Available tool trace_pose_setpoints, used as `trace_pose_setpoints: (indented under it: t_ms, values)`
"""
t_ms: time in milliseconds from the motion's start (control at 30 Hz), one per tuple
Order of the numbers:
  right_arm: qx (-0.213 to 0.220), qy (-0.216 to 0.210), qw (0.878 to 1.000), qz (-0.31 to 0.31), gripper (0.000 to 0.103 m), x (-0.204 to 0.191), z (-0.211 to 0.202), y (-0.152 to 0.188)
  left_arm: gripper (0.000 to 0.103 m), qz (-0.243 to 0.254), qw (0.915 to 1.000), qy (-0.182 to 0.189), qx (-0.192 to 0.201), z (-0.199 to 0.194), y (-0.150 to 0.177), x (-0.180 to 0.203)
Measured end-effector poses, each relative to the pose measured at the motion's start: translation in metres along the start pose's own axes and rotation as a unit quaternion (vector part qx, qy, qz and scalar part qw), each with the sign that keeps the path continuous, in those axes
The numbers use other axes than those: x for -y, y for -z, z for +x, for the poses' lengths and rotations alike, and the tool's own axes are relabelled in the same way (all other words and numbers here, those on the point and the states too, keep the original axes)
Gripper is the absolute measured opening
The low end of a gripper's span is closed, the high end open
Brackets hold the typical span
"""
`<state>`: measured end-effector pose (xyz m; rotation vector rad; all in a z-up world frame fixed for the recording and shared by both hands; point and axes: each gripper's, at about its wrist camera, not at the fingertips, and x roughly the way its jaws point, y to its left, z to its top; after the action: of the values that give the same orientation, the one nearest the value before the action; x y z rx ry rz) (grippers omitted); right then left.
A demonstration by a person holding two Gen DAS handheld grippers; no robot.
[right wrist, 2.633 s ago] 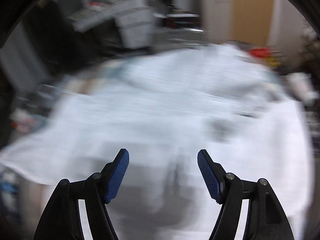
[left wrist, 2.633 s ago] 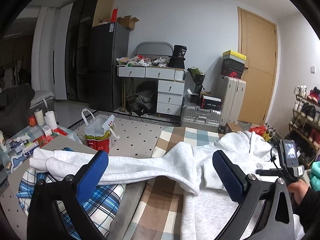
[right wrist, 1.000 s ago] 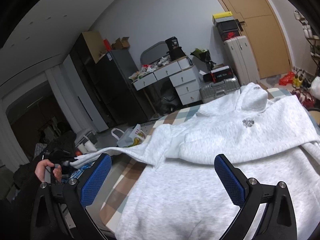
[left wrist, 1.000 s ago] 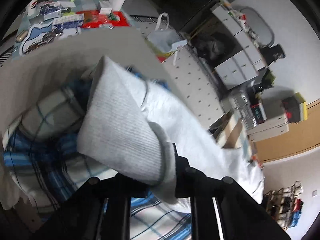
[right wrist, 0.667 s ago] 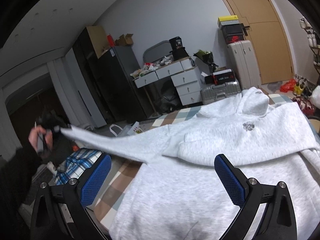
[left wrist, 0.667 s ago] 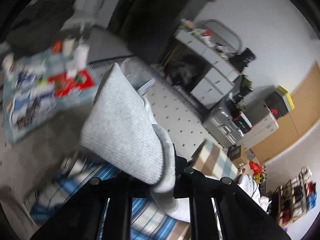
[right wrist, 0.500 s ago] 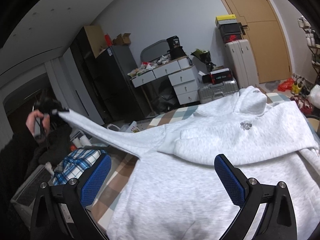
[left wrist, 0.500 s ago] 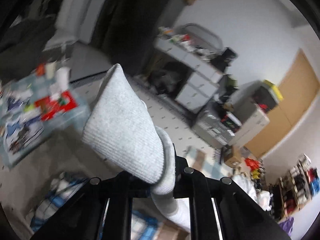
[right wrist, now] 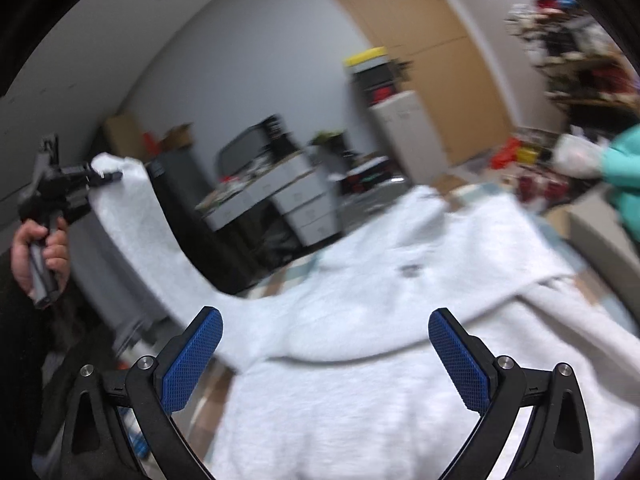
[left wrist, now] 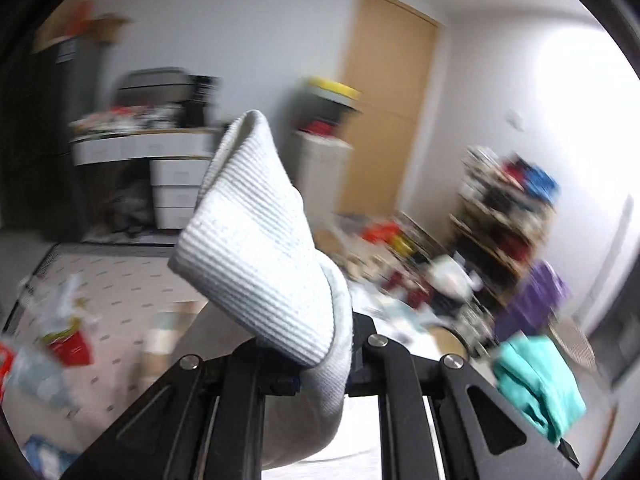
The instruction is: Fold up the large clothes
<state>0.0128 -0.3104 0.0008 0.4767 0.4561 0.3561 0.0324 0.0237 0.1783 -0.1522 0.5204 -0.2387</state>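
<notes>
Aloft, left gripper (right wrist: 105, 176) pinching sleeve cuff (left wrist: 256, 236), right gripper (right wrist: 325, 356) agape

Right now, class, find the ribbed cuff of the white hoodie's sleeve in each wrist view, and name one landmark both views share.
Left wrist view: the ribbed cuff fills the centre, clamped in the left gripper.
Right wrist view: the cuff is far left, upper half, at the tip of the raised gripper.
Shared landmark: the wooden door.

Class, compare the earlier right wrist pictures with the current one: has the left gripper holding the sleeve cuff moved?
Yes. The left gripper, shut on the sleeve cuff, has risen from low beside the dark cabinet to above the cabinet's top.
</notes>
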Motion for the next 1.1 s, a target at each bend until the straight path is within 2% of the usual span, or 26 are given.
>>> trace_pose_setpoints:
  t_ms: [100, 167, 267, 367, 400, 500, 533, 633, 667, 767, 833, 900, 933, 967, 1033, 1100]
  values:
    - [0.039, 0.096, 0.993, 0.053, 0.103, 0.046, -0.024, -0.003, 0.008, 0.023, 0.9970, 0.054, -0.050, 0.062, 0.012, 0.059]
    - [0.059, 0.134, 0.985, 0.088, 0.103, 0.073, -0.038, -0.007, 0.008, 0.022, 0.9927, 0.080, -0.087, 0.103, 0.031, 0.089]
    - [0.093, 0.169, 0.968, 0.162, 0.103, 0.112, -0.062, -0.007, 0.008, 0.003, 0.9819, 0.116, -0.150, 0.168, 0.068, 0.124]
    - [0.128, 0.186, 0.952, 0.205, 0.103, 0.134, -0.083, -0.007, 0.008, 0.009, 0.9729, 0.113, -0.201, 0.220, 0.115, 0.147]
    - [0.143, 0.189, 0.947, 0.215, 0.103, 0.140, -0.090, -0.007, 0.008, 0.012, 0.9668, 0.120, -0.225, 0.238, 0.129, 0.159]
    - [0.166, 0.191, 0.944, 0.211, 0.103, 0.141, -0.099, -0.010, 0.009, -0.002, 0.9543, 0.133, -0.268, 0.268, 0.162, 0.170]
    - [0.170, 0.188, 0.945, 0.205, 0.103, 0.138, -0.099, -0.011, 0.010, -0.011, 0.9490, 0.140, -0.282, 0.273, 0.170, 0.171]
    - [0.160, 0.179, 0.953, 0.185, 0.103, 0.128, -0.091, -0.015, 0.026, -0.029, 0.9277, 0.165, -0.334, 0.280, 0.179, 0.179]
    - [0.156, 0.176, 0.955, 0.182, 0.103, 0.130, -0.091, -0.013, 0.033, -0.033, 0.9206, 0.186, -0.342, 0.277, 0.184, 0.180]
    - [0.147, 0.170, 0.957, 0.185, 0.103, 0.132, -0.091, -0.010, 0.055, -0.029, 0.9061, 0.238, -0.349, 0.257, 0.159, 0.188]
    - [0.142, 0.170, 0.957, 0.189, 0.103, 0.133, -0.088, -0.011, 0.059, -0.033, 0.8977, 0.283, -0.336, 0.230, 0.144, 0.178]
    - [0.137, 0.169, 0.957, 0.194, 0.103, 0.133, -0.086, -0.010, 0.072, -0.030, 0.8934, 0.310, -0.324, 0.208, 0.128, 0.162]
    - [0.134, 0.168, 0.957, 0.194, 0.103, 0.132, -0.084, -0.010, 0.074, -0.023, 0.8957, 0.312, -0.315, 0.194, 0.122, 0.151]
    - [0.131, 0.166, 0.958, 0.193, 0.103, 0.131, -0.083, -0.010, 0.076, -0.011, 0.9048, 0.297, -0.305, 0.185, 0.117, 0.141]
    - [0.129, 0.164, 0.960, 0.188, 0.103, 0.127, -0.081, -0.009, 0.076, 0.010, 0.9271, 0.242, -0.286, 0.167, 0.113, 0.108]
    - [0.127, 0.162, 0.963, 0.176, 0.103, 0.121, -0.079, -0.009, 0.077, 0.013, 0.9414, 0.173, -0.289, 0.162, 0.121, 0.067]
